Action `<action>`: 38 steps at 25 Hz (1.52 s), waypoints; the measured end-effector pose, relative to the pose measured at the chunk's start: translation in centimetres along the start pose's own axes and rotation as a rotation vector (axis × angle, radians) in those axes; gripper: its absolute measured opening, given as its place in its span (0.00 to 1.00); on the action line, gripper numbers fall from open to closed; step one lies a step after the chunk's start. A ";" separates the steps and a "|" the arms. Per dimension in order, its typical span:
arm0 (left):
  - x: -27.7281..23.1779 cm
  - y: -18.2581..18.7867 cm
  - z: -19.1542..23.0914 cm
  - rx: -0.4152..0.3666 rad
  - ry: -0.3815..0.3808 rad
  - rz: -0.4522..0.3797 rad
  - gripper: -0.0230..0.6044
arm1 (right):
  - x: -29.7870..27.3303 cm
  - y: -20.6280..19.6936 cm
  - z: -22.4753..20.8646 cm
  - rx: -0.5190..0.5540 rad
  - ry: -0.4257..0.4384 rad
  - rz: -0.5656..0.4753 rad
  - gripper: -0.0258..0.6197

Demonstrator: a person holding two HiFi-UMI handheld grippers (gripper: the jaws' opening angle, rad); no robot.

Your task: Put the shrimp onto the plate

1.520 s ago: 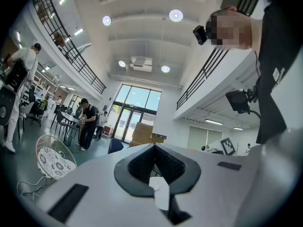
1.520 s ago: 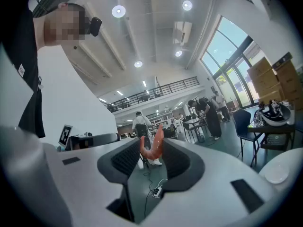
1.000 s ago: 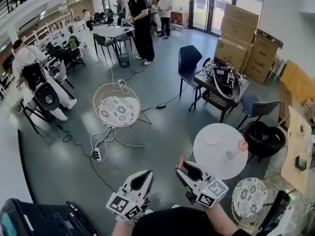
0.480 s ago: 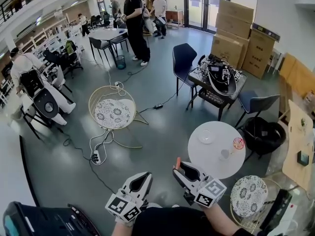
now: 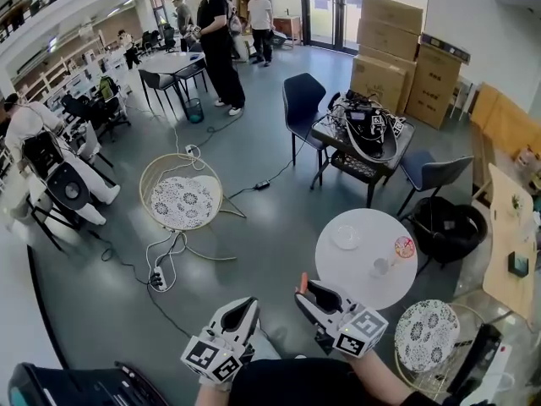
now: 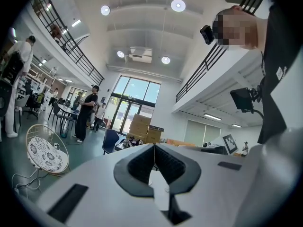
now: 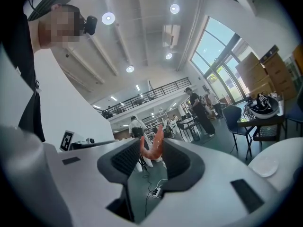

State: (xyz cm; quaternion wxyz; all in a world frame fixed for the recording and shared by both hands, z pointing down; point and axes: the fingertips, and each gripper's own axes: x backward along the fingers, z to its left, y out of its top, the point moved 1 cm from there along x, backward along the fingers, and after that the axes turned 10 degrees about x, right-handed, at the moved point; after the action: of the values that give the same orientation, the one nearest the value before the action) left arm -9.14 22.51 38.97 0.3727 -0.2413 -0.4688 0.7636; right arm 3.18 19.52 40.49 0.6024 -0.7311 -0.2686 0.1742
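An orange shrimp stands upright between the jaws of my right gripper, which is shut on it. In the head view the shrimp pokes out of the right gripper, which hangs over the floor just left of a round white table. A small clear plate lies on that table; the right gripper view shows the plate at its lower right. My left gripper is beside the right one, its jaws meeting at the tip with nothing between them.
A small glass and a red patterned disc share the table. A patterned round seat stands at the lower right, a wicker chair at the left. A power strip with cables lies on the floor. People stand far back.
The head view has drifted, so the round table and the chairs sit a little further left in the picture. Both grippers keep their pose; the shrimp stays in the right one.
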 end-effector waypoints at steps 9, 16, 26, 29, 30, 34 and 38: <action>-4.0 1.9 5.0 0.014 -0.042 0.022 0.05 | -4.4 -0.1 -3.6 -0.001 -0.056 0.013 0.28; -7.3 4.6 10.0 0.016 -0.066 0.043 0.05 | -9.4 0.1 -6.5 -0.010 -0.090 0.013 0.28; -10.1 8.0 17.6 0.027 -0.096 0.085 0.05 | -17.1 -0.4 -9.1 -0.032 -0.145 0.016 0.28; -11.1 8.8 19.8 0.036 -0.110 0.097 0.05 | -19.3 -0.6 -9.9 -0.034 -0.164 0.022 0.28; -11.3 9.1 20.6 0.039 -0.116 0.101 0.05 | -20.1 -0.7 -10.2 -0.035 -0.169 0.024 0.28; -12.2 9.7 23.3 0.053 -0.139 0.113 0.05 | -23.3 -1.1 -11.0 -0.032 -0.185 0.031 0.28; -13.0 10.5 25.4 0.066 -0.165 0.123 0.05 | -26.1 -1.1 -11.5 -0.026 -0.200 0.039 0.28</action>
State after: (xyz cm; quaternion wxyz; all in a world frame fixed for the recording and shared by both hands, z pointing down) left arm -23.10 -4.41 41.13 0.2932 -0.1936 -0.4569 0.8172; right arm -11.07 -5.13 42.22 0.5598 -0.7228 -0.3153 0.2544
